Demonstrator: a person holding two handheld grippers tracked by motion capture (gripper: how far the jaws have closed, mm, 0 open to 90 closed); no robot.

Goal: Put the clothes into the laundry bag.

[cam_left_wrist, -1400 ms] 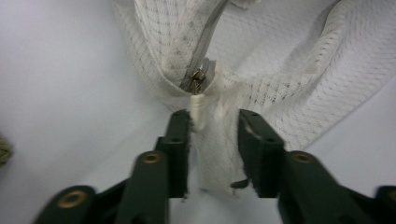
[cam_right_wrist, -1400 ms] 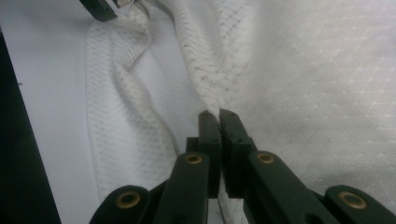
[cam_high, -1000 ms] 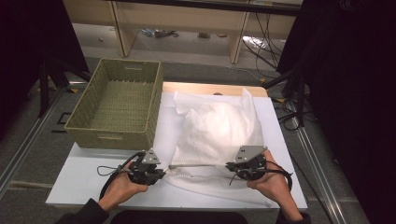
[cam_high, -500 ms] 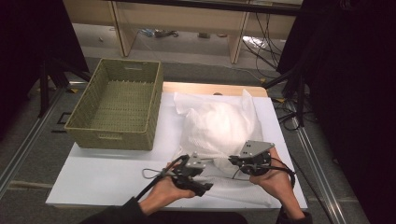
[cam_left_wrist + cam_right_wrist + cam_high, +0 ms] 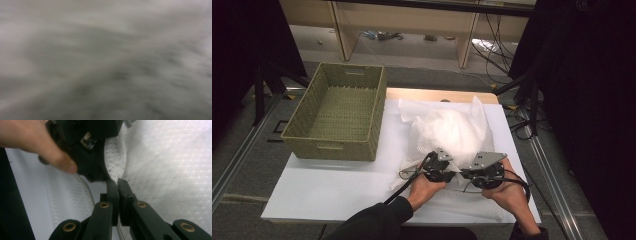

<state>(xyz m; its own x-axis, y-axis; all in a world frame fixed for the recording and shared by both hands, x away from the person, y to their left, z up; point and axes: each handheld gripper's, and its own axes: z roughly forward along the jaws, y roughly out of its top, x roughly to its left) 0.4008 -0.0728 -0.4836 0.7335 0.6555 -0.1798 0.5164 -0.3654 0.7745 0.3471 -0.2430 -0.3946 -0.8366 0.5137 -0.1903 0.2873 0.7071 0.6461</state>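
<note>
While the white quilted cloth [image 5: 452,132] sits bunched, both grippers meet at its near edge: right gripper [image 5: 117,185] fingers pinching cloth, left gripper [image 5: 437,167] fingers just closing, grip unclear.

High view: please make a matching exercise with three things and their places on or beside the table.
Things:
1. wicker basket
2. white bag
3. right gripper

Places:
A. at the bag's near edge, beside the left gripper
B. empty, at the table's left side
C. right of the basket, puffed up

Pairs: 1-B, 2-C, 3-A
</note>
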